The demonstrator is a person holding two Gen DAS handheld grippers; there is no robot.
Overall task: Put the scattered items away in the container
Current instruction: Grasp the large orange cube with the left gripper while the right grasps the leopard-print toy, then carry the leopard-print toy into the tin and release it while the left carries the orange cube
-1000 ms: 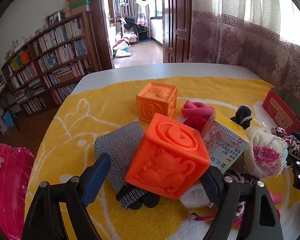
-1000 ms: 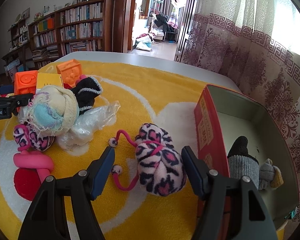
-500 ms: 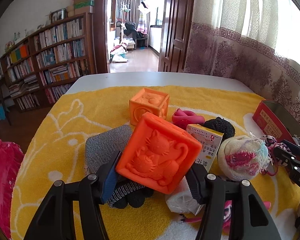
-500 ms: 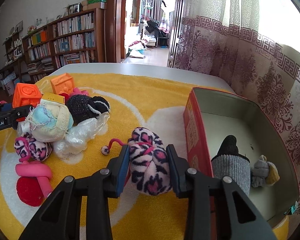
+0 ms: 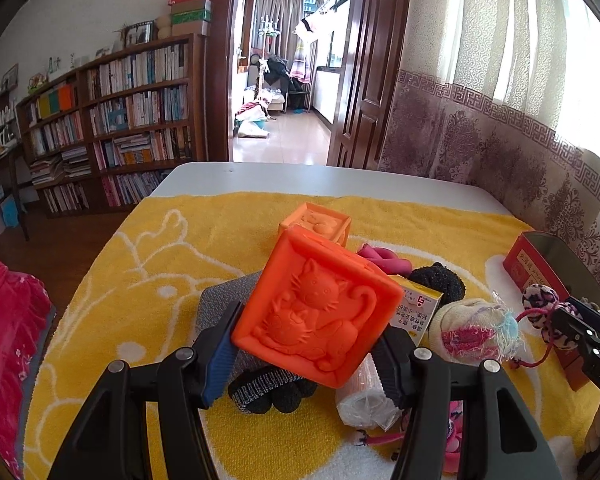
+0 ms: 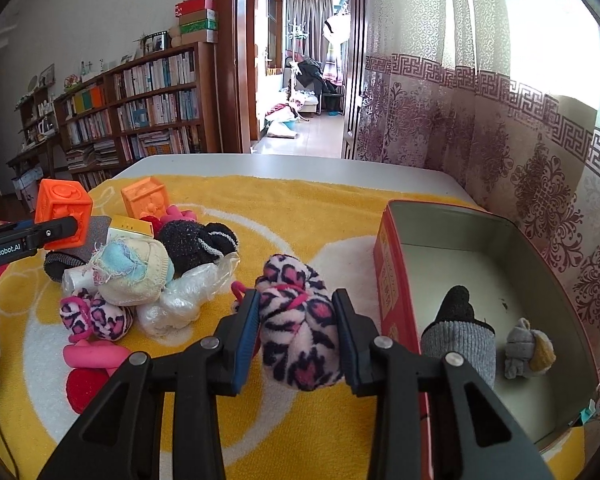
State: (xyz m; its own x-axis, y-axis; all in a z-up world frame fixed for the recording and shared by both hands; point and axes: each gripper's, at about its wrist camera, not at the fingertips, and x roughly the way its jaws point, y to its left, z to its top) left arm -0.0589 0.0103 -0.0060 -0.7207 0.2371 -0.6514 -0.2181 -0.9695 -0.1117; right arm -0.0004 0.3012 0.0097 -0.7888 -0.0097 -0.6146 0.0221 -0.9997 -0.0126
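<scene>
My left gripper (image 5: 306, 354) is shut on a big orange cube (image 5: 318, 314) with a cat relief, held tilted above the yellow towel (image 5: 140, 280). The same cube (image 6: 62, 212) shows at the far left of the right wrist view. My right gripper (image 6: 296, 328) is shut on a leopard-print sock ball (image 6: 298, 328), lifted just left of the red tin box (image 6: 392, 280). Inside the box lie a grey-and-black sock (image 6: 458, 336) and a small grey toy (image 6: 526, 348).
A pile lies on the towel: a smaller orange cube (image 6: 146, 200), yellow carton (image 5: 414, 308), cream sock ball (image 6: 134, 272), black sock (image 6: 198, 242), plastic wrap (image 6: 184, 298), second leopard ball (image 6: 96, 316), pink and red pieces (image 6: 90, 364). A grey cloth (image 5: 224, 304) lies under the cube. Curtain behind the box.
Both grippers closed on their items, the left on the orange cube and the right on the leopard sock ball. Both items then rose off the towel, the cube tilting.
</scene>
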